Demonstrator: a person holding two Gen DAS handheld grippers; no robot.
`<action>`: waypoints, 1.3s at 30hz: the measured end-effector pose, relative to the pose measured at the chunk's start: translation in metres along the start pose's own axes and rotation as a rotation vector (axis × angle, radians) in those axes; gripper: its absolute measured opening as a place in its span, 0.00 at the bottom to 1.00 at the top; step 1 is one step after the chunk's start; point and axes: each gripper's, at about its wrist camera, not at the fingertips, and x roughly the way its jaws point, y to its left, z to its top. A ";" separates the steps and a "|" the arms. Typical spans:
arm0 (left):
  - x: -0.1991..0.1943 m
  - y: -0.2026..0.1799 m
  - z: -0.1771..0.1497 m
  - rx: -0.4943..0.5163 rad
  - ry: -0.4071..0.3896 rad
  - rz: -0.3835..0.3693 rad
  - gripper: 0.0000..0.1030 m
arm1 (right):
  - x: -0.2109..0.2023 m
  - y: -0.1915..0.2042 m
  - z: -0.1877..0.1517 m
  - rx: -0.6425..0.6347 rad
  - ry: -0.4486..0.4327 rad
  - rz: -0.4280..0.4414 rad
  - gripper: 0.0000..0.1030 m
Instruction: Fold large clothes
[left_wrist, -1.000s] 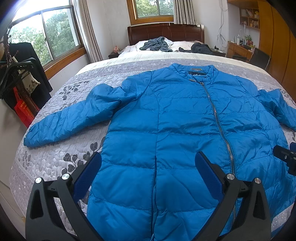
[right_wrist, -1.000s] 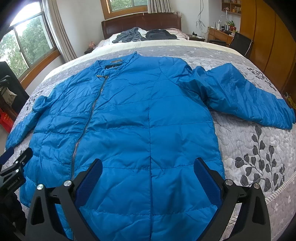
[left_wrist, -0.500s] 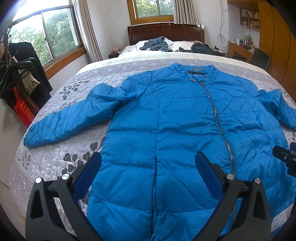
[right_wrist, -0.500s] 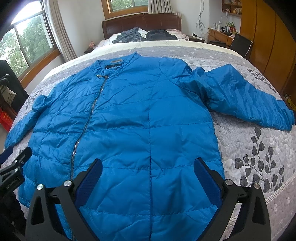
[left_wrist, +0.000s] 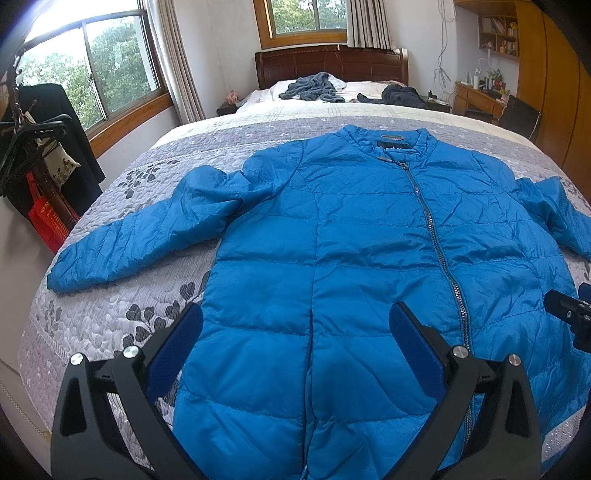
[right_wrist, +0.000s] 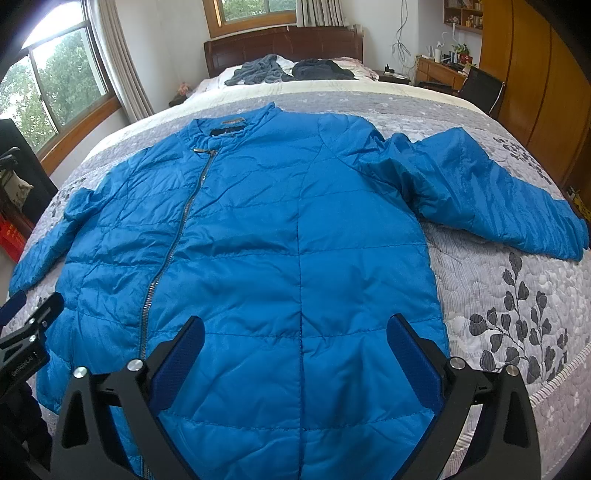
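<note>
A big blue quilted jacket (left_wrist: 351, 240) (right_wrist: 258, 240) lies flat and zipped on the bed, collar toward the headboard, both sleeves spread out to the sides. My left gripper (left_wrist: 295, 325) hovers open above the jacket's lower left panel, nothing between its blue pads. My right gripper (right_wrist: 295, 332) hovers open above the lower right panel, also holding nothing. The left sleeve (left_wrist: 140, 236) reaches toward the bed's left edge. The right sleeve (right_wrist: 491, 195) angles out to the right. Each gripper's tip shows at the edge of the other's view.
The grey floral quilt (right_wrist: 517, 314) covers the bed (left_wrist: 110, 317). Dark clothes (left_wrist: 314, 86) are heaped by the wooden headboard. A clothes rack with a red bag (left_wrist: 44, 221) stands left of the bed. A desk and black chair (right_wrist: 480, 88) sit at the back right.
Nothing has visibly changed; both grippers hold still above the jacket's hem.
</note>
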 end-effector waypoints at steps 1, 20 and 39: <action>0.000 0.000 0.000 0.000 -0.001 0.000 0.97 | 0.000 0.000 0.000 0.000 0.000 0.001 0.96; 0.004 -0.009 0.006 0.028 -0.005 0.000 0.97 | -0.006 -0.017 0.003 0.010 -0.037 0.007 0.96; 0.045 -0.138 0.081 0.135 0.057 -0.296 0.97 | 0.010 -0.379 0.041 0.624 0.050 -0.118 0.96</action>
